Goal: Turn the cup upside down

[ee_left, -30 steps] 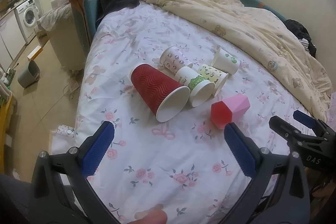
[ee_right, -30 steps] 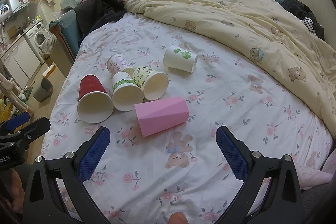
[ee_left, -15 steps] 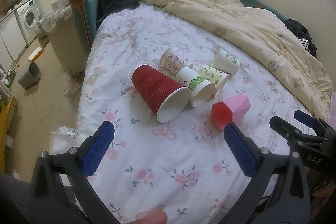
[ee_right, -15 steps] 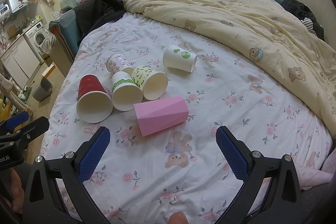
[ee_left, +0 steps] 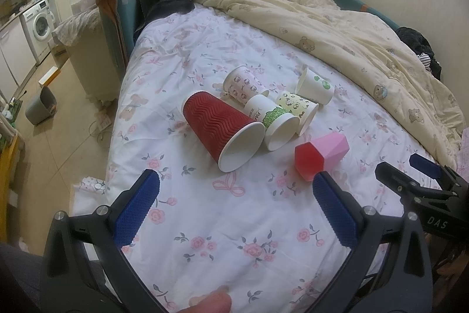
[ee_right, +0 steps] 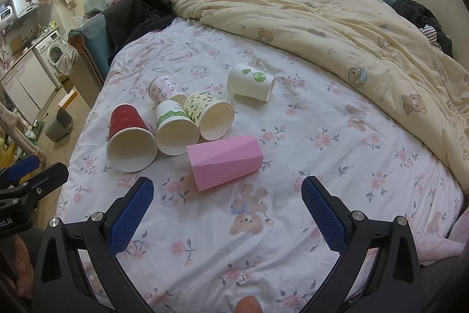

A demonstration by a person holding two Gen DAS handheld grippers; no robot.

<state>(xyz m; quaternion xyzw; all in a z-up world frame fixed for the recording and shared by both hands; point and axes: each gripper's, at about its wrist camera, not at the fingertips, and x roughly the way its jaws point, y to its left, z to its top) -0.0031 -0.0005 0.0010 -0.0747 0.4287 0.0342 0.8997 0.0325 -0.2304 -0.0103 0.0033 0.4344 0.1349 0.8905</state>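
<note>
Left gripper (ee_left: 234,204): mine, jaws spread wide, nothing between the blue pads, held above the flowered sheet (ee_left: 222,228) short of the cups.
Red cup (ee_right: 130,138): ribbed, lying on its side at the left end of the cluster, white mouth turned toward me.
Green-leaf cup (ee_right: 174,126): on its side just beside the red cup, touching it, mouth toward me.
Pink-print cup (ee_right: 162,88): on its side behind those two, its base pointing away.
Yellow-print cup (ee_right: 209,115): on its side, pressed against the green-leaf cup on the right.
Pink faceted cup (ee_right: 224,162): on its side nearest my right jaws, lying crosswise; the left wrist view shows its red inside at the open end (ee_left: 309,160). It lies just in front of the paper cups, with a narrow gap to them.
White cup with green dots (ee_right: 250,85): on its side, apart from the cluster, farther back and right.
Right gripper (ee_right: 227,206): mine, jaws wide apart and empty, held above the sheet just short of the pink faceted cup.
Cream quilt (ee_right: 351,28): bear-printed, bunched along the right side of the bed.
</note>
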